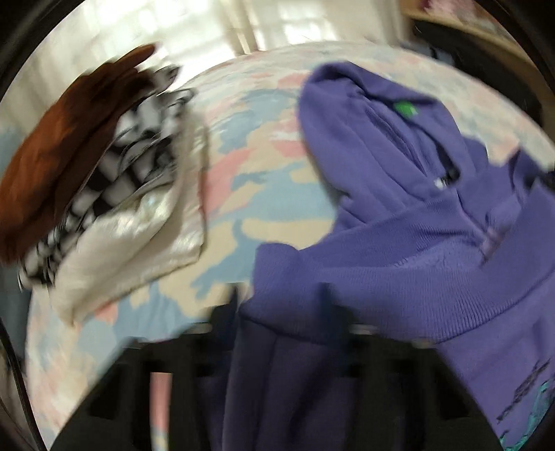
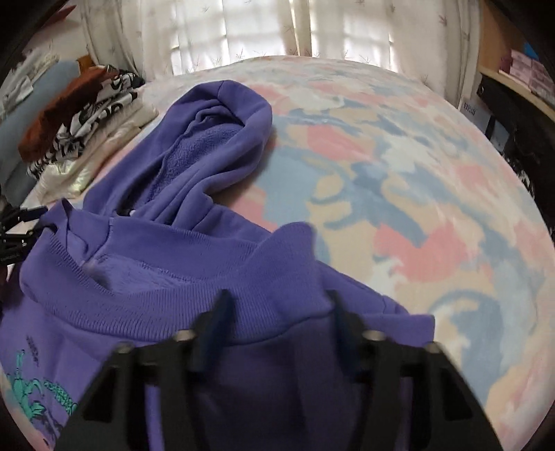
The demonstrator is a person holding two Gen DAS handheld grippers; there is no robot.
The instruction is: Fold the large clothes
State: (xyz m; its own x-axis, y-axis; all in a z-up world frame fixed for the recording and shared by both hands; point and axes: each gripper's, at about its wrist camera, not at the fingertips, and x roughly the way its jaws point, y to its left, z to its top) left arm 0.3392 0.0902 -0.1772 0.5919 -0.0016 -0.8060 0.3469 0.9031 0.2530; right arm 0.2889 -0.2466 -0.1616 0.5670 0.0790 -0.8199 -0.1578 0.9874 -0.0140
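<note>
- The purple hoodie (image 2: 194,194) lies on a bed with a pastel patchwork cover (image 2: 399,194), hood stretched away toward the curtains (image 2: 263,31), ribbed hem bunched up nearest the cameras.
- It looks like thick fleece: soft, floppy and fairly heavy, likely to sag and drag on the cover rather than slide. The ribbed hem (image 2: 166,301) is the firmest band, so its two corners seem the best places to take hold.
- The right hand-held gripper (image 2: 277,312) has its jaws part-closed astride the hem, cloth rising between them; the fingers appear to pinch it.
- The left hand-held gripper (image 1: 281,301) is closed narrower, with purple fabric between its fingers. The left view is smeared, so the grip there is judged, not clearly seen.
- To the left sits a stack of folded clothes (image 1: 90,180): rust-brown on top, black-and-white check, cream beneath. It lies close to the hood side and could be knocked if the hoodie swings that way.
- The bed to the right lies bare; shelves (image 2: 513,86) stand beyond its edge.
</note>
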